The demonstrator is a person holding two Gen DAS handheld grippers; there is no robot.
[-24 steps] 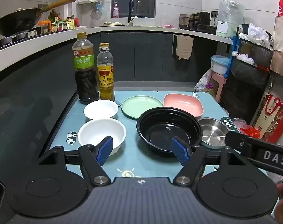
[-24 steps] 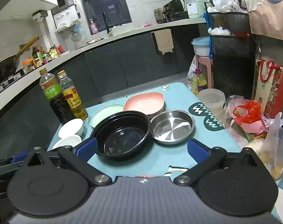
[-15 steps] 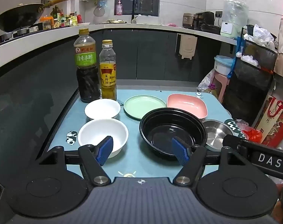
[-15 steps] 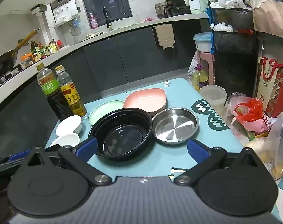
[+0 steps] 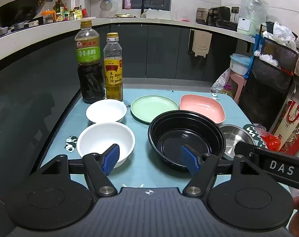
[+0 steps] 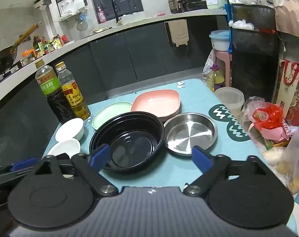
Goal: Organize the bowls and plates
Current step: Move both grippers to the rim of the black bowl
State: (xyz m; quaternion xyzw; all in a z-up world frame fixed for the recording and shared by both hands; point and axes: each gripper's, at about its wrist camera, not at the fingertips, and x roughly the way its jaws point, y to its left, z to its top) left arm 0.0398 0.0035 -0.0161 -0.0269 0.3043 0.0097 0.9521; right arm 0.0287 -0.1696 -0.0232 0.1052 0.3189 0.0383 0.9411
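Note:
On the teal table (image 5: 145, 169) stand two white bowls, near (image 5: 102, 138) and far (image 5: 106, 110), a green plate (image 5: 153, 106), a pink dish (image 5: 200, 106), a black bowl (image 5: 181, 130) and a steel pan (image 5: 234, 136). My left gripper (image 5: 150, 157) is open and empty, above the table's front edge between the near white bowl and the black bowl. My right gripper (image 6: 150, 156) is open and empty, in front of the black bowl (image 6: 127, 136) and steel pan (image 6: 190, 132). The pink dish (image 6: 157, 100), green plate (image 6: 108, 112) and white bowls (image 6: 70, 130) show there too.
A vinegar bottle (image 5: 89, 65) and an oil bottle (image 5: 113, 69) stand at the table's back left. A clear tub (image 6: 229, 98), a red bag (image 6: 267, 116) and other bags crowd the right side. A dark counter curves behind.
Both grippers have moved slightly closer to the dishes and stayed open. The dishes have not moved.

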